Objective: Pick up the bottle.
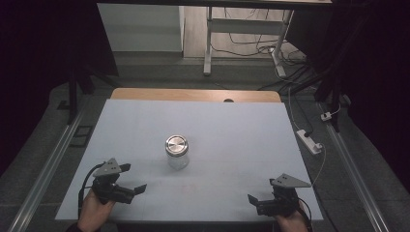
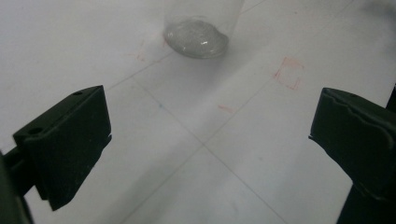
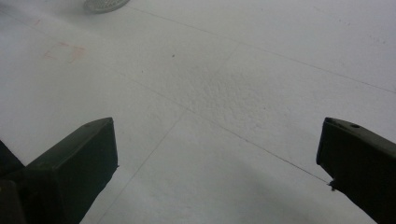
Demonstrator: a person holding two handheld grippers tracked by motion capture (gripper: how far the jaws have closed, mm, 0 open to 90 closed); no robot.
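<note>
Steel lid (image 1: 176, 144) caps the jar (image 1: 177, 158) in the high view.

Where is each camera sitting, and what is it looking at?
High view: above the near edge, looking down at the white table; both hands and left tongs, right tongs show.
Left gripper view: on the left tongs, facing the clear glass jar with a round silver lid.
Right gripper view: on the right tongs, facing the tabletop.
All share the jar.
</note>
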